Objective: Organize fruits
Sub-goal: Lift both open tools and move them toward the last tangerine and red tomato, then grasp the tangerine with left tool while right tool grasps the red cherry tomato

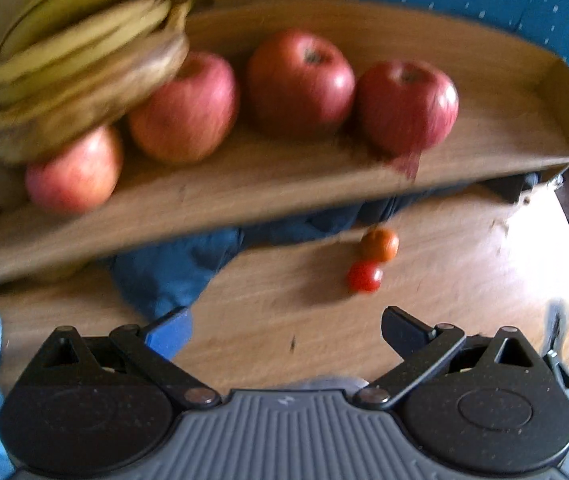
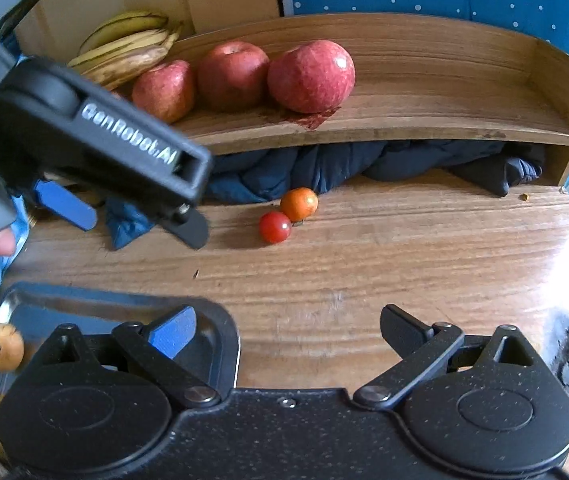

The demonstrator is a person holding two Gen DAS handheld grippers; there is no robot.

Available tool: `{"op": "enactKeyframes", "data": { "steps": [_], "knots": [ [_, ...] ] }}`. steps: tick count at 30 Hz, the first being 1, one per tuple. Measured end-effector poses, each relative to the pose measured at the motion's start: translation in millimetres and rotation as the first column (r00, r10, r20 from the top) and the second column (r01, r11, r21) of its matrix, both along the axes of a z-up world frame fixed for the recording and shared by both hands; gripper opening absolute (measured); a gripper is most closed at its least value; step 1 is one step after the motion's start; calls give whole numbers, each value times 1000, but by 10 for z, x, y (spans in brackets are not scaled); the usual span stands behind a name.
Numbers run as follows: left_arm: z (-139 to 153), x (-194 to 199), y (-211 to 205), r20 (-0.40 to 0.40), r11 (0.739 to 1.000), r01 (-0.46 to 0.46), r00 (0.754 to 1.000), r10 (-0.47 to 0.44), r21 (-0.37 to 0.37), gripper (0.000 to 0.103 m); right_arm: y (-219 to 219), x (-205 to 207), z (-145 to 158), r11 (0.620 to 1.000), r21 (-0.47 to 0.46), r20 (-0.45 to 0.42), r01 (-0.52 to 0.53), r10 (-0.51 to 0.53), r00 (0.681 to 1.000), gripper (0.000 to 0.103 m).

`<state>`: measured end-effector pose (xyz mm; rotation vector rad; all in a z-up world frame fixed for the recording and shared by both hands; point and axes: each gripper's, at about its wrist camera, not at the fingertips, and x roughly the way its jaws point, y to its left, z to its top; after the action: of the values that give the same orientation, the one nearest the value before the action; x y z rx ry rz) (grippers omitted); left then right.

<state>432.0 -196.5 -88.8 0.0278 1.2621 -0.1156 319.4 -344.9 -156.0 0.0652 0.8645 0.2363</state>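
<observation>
While both grippers are hanging wide open and empty over the tabletop [image 2: 364, 264], the red tomato [image 2: 275, 227] and orange tomato [image 2: 298, 203] are lying touching near the back edge, just in front of the blue cloth [image 2: 324, 172] under the shelf [image 2: 364, 128]; the pair is lining up front-to-back and slightly rightward, ahead of the right gripper [image 2: 286, 332], while the left gripper [image 2: 132, 216] is sitting nearer, off to their left; the tray [image 2: 228, 344] is waiting at the front left corner

Soft daylight, fisheye-bent edges (left wrist view motion-blurred throughout).
</observation>
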Motion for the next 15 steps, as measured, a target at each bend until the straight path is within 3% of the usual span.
{"op": "enactKeyframes", "data": {
  "steps": [13, 15],
  "knots": [
    [-245, 291, -311, -12, 992, 80, 997, -81, -94, 102, 74, 389, -129, 999, 9, 40, 42, -42, 998, 80],
    [-255, 313, -338, -6, 989, 88, 996, -89, -120, 97, 103, 418, -148, 999, 11, 42, 37, -37, 998, 74]
  ]
}}
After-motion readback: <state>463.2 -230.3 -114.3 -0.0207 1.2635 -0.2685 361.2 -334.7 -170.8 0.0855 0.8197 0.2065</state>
